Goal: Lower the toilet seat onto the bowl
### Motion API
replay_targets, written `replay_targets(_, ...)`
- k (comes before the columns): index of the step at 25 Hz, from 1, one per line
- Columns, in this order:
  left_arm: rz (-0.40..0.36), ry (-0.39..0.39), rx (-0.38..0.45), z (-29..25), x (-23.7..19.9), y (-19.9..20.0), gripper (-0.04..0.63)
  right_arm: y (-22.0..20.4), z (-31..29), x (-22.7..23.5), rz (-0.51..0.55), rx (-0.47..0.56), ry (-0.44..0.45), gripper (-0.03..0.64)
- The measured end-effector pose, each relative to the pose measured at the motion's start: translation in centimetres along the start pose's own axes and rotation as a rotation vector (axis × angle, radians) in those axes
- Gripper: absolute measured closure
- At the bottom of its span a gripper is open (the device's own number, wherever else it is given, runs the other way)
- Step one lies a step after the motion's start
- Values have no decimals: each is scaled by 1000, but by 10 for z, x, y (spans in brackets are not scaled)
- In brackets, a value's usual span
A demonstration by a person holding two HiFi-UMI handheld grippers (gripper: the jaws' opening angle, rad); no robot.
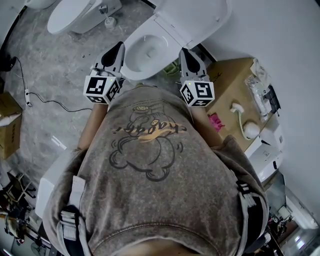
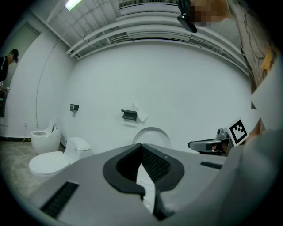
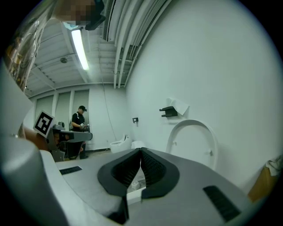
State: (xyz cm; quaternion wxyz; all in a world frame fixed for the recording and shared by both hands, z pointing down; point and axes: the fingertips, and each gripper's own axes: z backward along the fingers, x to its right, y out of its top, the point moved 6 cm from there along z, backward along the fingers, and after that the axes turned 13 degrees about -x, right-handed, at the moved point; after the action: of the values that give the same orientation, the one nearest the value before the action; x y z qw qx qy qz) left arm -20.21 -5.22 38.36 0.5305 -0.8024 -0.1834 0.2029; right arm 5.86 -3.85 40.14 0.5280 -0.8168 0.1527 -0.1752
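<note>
Nearest the head camera, a grey printed T-shirt is seen on the person's torso. Just beyond it the left gripper and the right gripper are held side by side, well apart, both pointed towards the toilet. The fingers of each gripper are pressed together, and nothing is caught between them.

Directly ahead of the two tips, and between them, the white toilet bowl is set on the grey floor. The toilet seat is raised upright behind the bowl and leans back against the white wall. It is touched by neither gripper.

At the right side of the floor, against the wall and beside the bowl, a cardboard box is placed. A white fitting is laid on its top and a pink item is seen at its near edge. At the left side of the floor a thin cable is trailed.

Farther off, another white toilet is stood along the far left. A black paper holder is fixed to the wall above the raised seat. A person in dark clothes is seen standing in the far background.
</note>
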Motion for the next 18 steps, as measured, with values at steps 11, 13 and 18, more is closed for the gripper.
replay_targets(11,14,15,-15,-1,-2,-2,586,0,-7,-3,-10,-11,18,589)
replay_targets(13,16,15,-17,-1,-2,-3,586,0,-8,-4,-11,-10,22,589)
replay_targets(18,19,12,-21,-2,-2,-4,586,0,-8,-3,-11,-15,25,589)
